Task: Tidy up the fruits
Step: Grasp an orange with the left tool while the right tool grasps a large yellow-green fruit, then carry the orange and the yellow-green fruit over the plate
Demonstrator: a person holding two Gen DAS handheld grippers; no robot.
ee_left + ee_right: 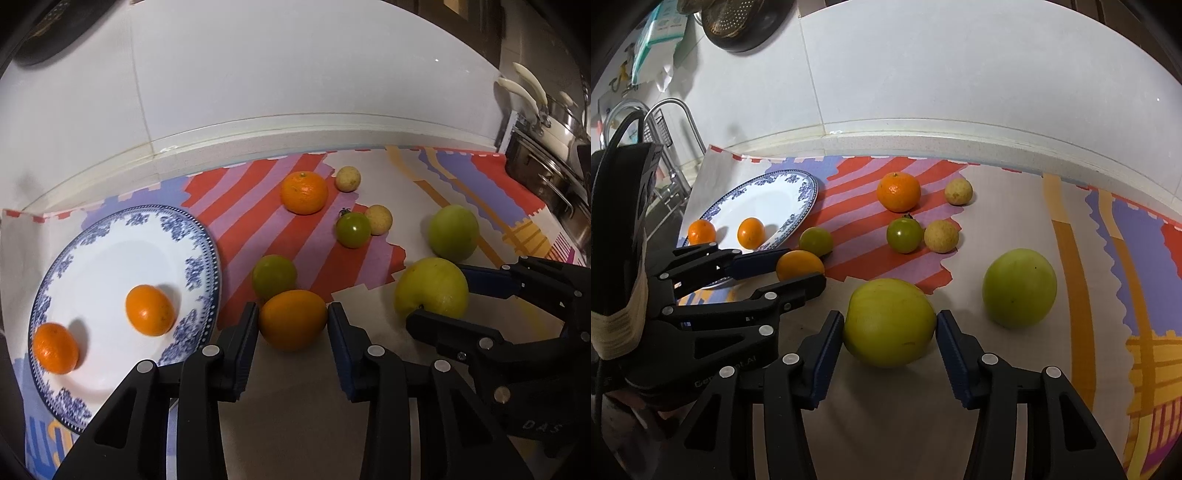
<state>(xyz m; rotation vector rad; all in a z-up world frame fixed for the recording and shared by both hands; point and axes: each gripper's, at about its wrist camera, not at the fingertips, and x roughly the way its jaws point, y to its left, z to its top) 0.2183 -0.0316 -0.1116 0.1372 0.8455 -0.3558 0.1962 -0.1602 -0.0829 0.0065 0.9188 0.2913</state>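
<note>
Two fruits were being grabbed at once. The left gripper [291,325] had its pads pressed on both sides of a small orange fruit [292,319] at lower centre of its view, just right of the blue-patterned plate [201,236]. The right gripper [889,325] was clamped the same way on a big yellow-green apple [889,322], low in the middle of its own frame. Both fruits looked like they were sitting on the colourful mat [351,258], not lifted yet.

On the plate, two small oranges [149,309] sat toward the lower left. Out on the mat: a bigger mandarin [304,192], two green tomatoes [352,229], two pale little round fruits [348,178] and another green apple [453,232] further right.

My read: this was the pick-up step, sorting by colour. Next would be lifting the orange one over the rim without knocking the tomato right behind it. Where the apple goes, no idea, I saw no second dish.
</note>
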